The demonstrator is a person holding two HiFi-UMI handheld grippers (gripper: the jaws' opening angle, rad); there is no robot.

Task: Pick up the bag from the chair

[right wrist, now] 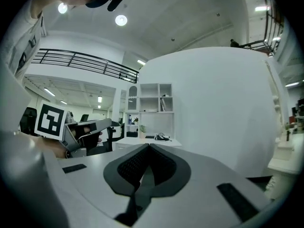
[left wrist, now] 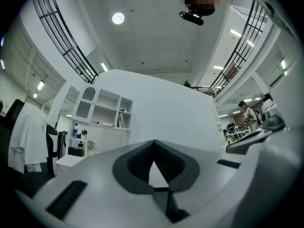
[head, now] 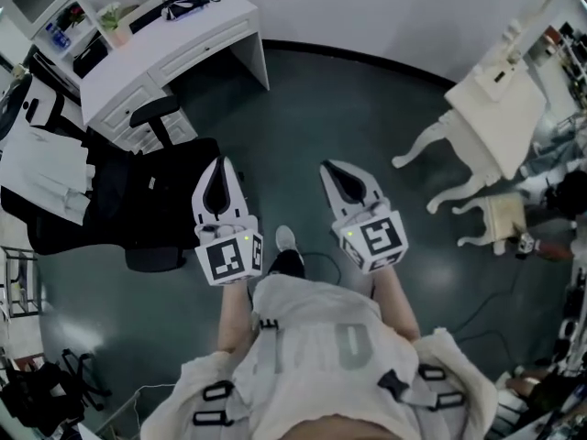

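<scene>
a person stands on a dark floor [head: 321, 108] facing a black office chair [head: 154, 110], a two-jaw gripper in each hand. the left gripper [head: 218, 167] is held level just to the right of the chair. its jaws are pressed together with nothing between them, and its tip points past the seat's edge. the right gripper [head: 333, 166] is carried parallel to it, further right of the chair, jaws likewise closed and empty.

the bag [head: 151, 189] appears to be the dark mass lying on the chair's seat. black on black makes its outline hard to pick out from the head view. neither gripper touches it.

a white coat [head: 41, 168] hangs over the chair's far left side. a white desk [head: 174, 39] with drawers stands just behind the chair, small items scattered on its top. a white table [head: 491, 108] with curved legs stands well apart, across the floor to the chair's right.

the person's shoe [head: 285, 239] shows between the two grippers, to the right of the chair's base. in the left gripper view, a white shelf unit [left wrist: 102, 110] rises against a pale wall above the closed jaws.
</scene>
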